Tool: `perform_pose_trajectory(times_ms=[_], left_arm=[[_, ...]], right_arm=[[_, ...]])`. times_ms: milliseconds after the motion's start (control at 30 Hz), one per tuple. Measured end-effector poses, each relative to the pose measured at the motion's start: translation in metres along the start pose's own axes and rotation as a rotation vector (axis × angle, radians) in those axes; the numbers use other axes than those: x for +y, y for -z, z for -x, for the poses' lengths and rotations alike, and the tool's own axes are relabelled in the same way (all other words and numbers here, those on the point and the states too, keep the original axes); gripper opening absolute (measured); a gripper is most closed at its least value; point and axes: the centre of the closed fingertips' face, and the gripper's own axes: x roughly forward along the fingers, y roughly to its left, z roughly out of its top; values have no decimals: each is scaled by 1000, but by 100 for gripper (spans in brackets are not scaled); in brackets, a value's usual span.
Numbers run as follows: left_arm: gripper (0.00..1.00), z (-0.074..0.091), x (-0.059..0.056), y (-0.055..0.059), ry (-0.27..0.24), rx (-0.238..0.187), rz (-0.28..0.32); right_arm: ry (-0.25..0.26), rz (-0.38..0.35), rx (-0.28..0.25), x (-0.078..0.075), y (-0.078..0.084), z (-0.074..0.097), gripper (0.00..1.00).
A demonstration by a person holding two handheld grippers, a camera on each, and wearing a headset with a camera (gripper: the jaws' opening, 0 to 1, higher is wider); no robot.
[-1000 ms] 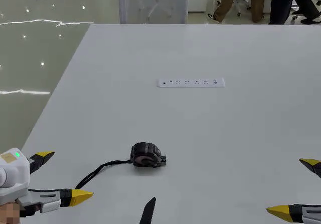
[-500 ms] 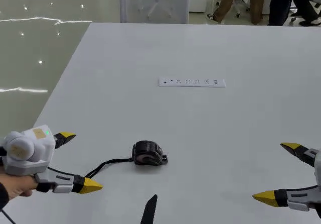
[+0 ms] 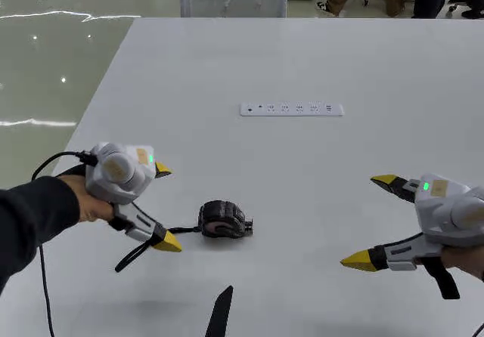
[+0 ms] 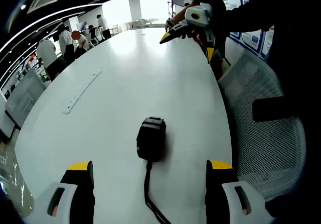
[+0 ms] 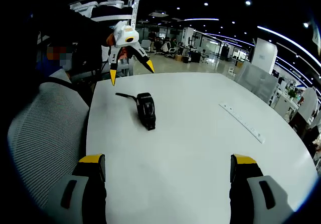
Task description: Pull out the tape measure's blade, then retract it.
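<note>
The tape measure (image 3: 224, 220) was seen lying on the white worktop (image 3: 302, 57), near the front edge. Its blade was wound in, with only the end hook showing at its right side. A dark wrist strap (image 3: 136, 252) was trailed from it across the worktop, under the left hand-held gripper (image 3: 165, 205). That hand-held gripper was held just beside the tape measure, on its left. Its yellow-tipped jaws were spread wide and nothing was gripped between them. In the left gripper view the tape measure (image 4: 151, 137) was framed ahead of the gap between the two jaws and was touched by neither. The right hand-held gripper (image 3: 370, 220) was held well apart from the tape measure, off to the right, with its jaws also spread wide and empty. A white power strip (image 3: 292, 109) was laid flat further back on the worktop, well apart from the tape measure.
</note>
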Motion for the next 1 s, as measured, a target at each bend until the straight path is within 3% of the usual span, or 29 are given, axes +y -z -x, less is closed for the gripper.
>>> perform_pose_trajectory(times_ms=[67,100,133,200,300,367,500,567,667,833,900,933,1000], left_arm=[[88,-14,-9,-6,82,19,25],[88,-20,-8,-8,85,30,16],[88,-28,-5,-6,82,67,-33],[86,-40,-5,-8,96,97,-90],[80,-59,-5,-6,138,117,-63],[80,-68,-7,0,156,162,-54],[68,-80,-5,2,161,177,-83],[57,-85,-2,3,145,190,-87],[55,-94,-6,1,153,190,-73],[52,-108,-7,-2,141,170,-129],[44,-109,-10,2,156,198,-132],[40,-112,-12,-2,164,175,-135],[39,-113,-14,2,162,193,-148]], right_arm=[[-28,11,5,-1,4,-13,100],[-39,16,5,1,2,-18,100],[-55,22,12,3,2,-25,100],[-77,30,20,-1,5,-38,100],[-110,45,20,1,1,-53,99],[-133,54,29,2,0,-63,97],[-175,68,37,8,-4,-82,93],[-184,62,35,8,-5,-94,92],[-204,51,37,11,-6,-110,87],[-231,60,42,15,-11,-132,79],[-243,70,48,17,-13,-140,75],[-246,71,51,18,-13,-143,74],[-259,78,58,21,-12,-149,71]])
